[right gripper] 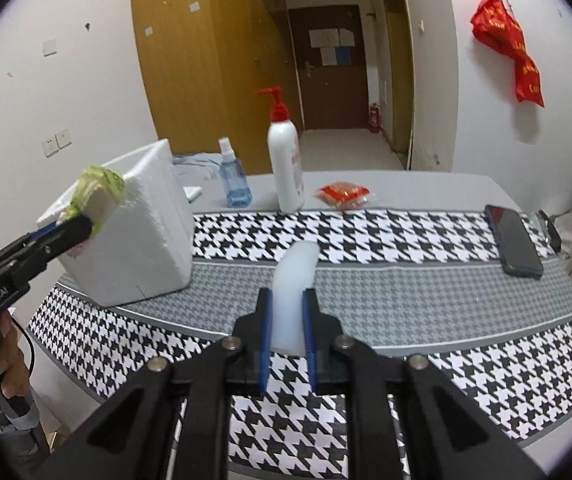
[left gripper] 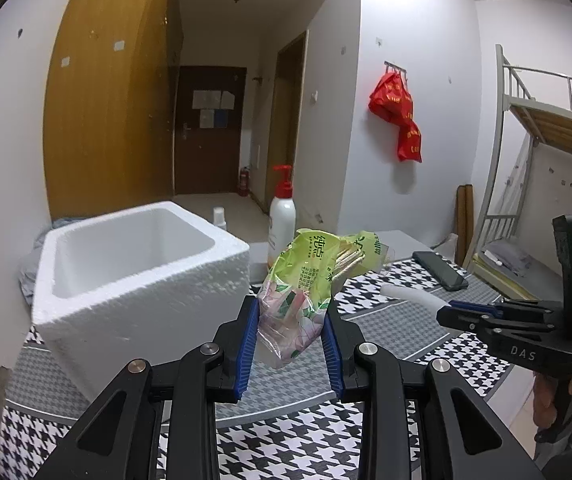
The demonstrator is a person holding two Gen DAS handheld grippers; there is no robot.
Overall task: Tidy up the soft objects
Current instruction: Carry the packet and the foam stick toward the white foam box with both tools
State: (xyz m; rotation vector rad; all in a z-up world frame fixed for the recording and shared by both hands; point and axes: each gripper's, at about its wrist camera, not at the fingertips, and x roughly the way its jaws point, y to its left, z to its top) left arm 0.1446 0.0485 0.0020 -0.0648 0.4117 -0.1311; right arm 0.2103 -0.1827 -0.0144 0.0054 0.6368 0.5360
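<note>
Left claw is clamped on a green tissue pack, white foam box just to its left. Right claw pinches a white foam strip above the bench.

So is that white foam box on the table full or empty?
Empty, as far as it shows. The left wrist view looks into the white foam box and only bare white walls and floor appear; its near inside corner is hidden.
</note>
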